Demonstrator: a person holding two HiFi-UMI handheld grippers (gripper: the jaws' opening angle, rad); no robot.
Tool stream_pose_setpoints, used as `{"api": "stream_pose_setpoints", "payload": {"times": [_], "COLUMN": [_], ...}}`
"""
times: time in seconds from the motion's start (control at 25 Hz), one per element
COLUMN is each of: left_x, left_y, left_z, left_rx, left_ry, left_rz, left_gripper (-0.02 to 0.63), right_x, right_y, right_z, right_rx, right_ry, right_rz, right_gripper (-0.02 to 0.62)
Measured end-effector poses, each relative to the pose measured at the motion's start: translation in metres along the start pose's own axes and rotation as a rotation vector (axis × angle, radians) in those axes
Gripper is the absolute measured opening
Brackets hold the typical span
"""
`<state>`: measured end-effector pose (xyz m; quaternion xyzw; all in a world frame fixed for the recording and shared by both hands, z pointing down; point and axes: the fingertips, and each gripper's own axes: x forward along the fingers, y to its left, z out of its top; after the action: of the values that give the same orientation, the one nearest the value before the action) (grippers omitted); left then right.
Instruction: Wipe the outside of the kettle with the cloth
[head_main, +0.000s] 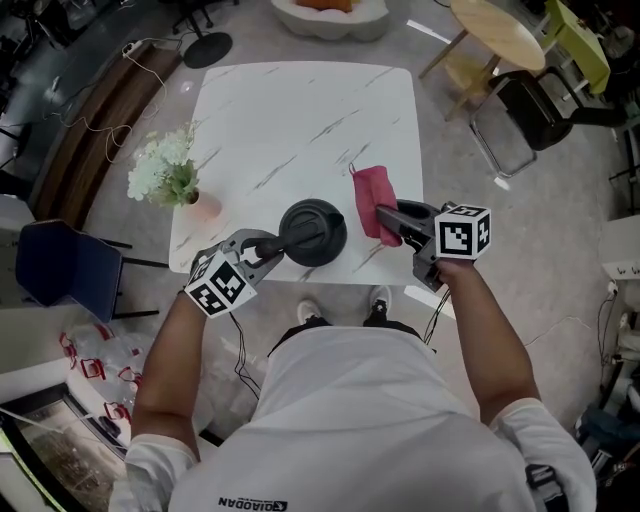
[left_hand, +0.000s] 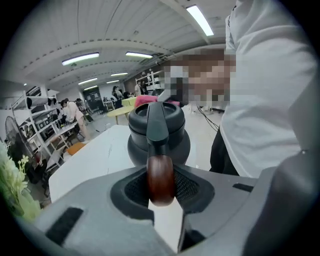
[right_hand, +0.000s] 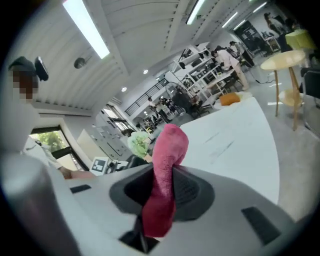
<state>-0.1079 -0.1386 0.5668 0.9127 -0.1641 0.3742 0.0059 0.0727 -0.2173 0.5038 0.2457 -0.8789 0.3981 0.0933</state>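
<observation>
Near the front edge of the white table (head_main: 300, 110), close to the person, stands the black kettle (head_main: 313, 232). Its handle (left_hand: 160, 175) sticks out to the left and has a brown wooden end. The left gripper (head_main: 268, 247) is squeezed shut on that end. So the kettle is held from its left side, and its right side is bare and free.

Just to the right of the kettle is the pink cloth (head_main: 372, 203). It looks very close to the kettle's side, but I think there is a small gap and they do not touch yet. The right gripper (head_main: 392, 218) is pinched tight on the cloth. A fold of cloth sticks out past the jaws, pointing away from the person.

The right hand is the nearer one for wiping. It would need to go a little to the left to press the cloth on the kettle's round wall. The left hand could turn the kettle by its handle to show the other sides.

Nothing stands between the cloth and the kettle. Only the handle and the left gripper would get in the way on the left side. White flowers (head_main: 165, 170) sit at the table's left edge, well apart from the kettle. A blue chair (head_main: 60, 265) stands on the floor further left.
</observation>
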Motion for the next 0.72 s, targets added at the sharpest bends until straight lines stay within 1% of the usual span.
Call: {"api": "stream_pose_setpoints", "payload": {"times": [0.08,0.16,0.24,0.28,0.32,0.36,0.4,0.52,0.64,0.72], "left_x": [-0.001,-0.002,-0.002,-0.002,-0.002,-0.002,-0.002,-0.002,-0.002,-0.001], "left_y": [-0.003,-0.008,-0.011,-0.013,-0.015,-0.017,-0.019,-0.026,-0.031,-0.032], "left_z": [0.001,0.003,0.005,0.005,0.005,0.006,0.007,0.01,0.014,0.016], "left_rx": [0.068,0.143,0.214,0.25,0.286,0.321,0.352,0.422,0.468,0.492], "left_ry": [0.002,0.003,0.001,0.001,0.002,0.004,0.006,0.015,0.029,0.036], "left_rz": [-0.019,-0.026,-0.022,-0.018,-0.013,-0.008,-0.004,0.008,0.013,0.011], "left_gripper": [0.098,0.098,0.098,0.098,0.098,0.098,0.098,0.098,0.098,0.098], "right_x": [-0.004,-0.008,-0.013,-0.014,-0.014,-0.011,-0.006,0.01,0.023,0.03], "right_y": [0.02,0.048,0.077,0.088,0.095,0.096,0.093,0.076,0.065,0.057], "right_z": [0.012,0.018,0.017,0.014,0.009,0.003,-0.003,-0.022,-0.038,-0.044], "right_rx": [-0.008,0.005,0.023,0.024,0.02,0.013,0.004,-0.011,-0.029,-0.047], "right_ry": [-0.013,0.0,0.045,0.075,0.108,0.142,0.175,0.257,0.305,0.319], "right_rz": [0.118,0.276,0.453,0.522,0.564,0.573,0.556,0.475,0.425,0.377], "right_gripper": [0.098,0.098,0.098,0.098,0.098,0.098,0.098,0.098,0.098,0.098]}}
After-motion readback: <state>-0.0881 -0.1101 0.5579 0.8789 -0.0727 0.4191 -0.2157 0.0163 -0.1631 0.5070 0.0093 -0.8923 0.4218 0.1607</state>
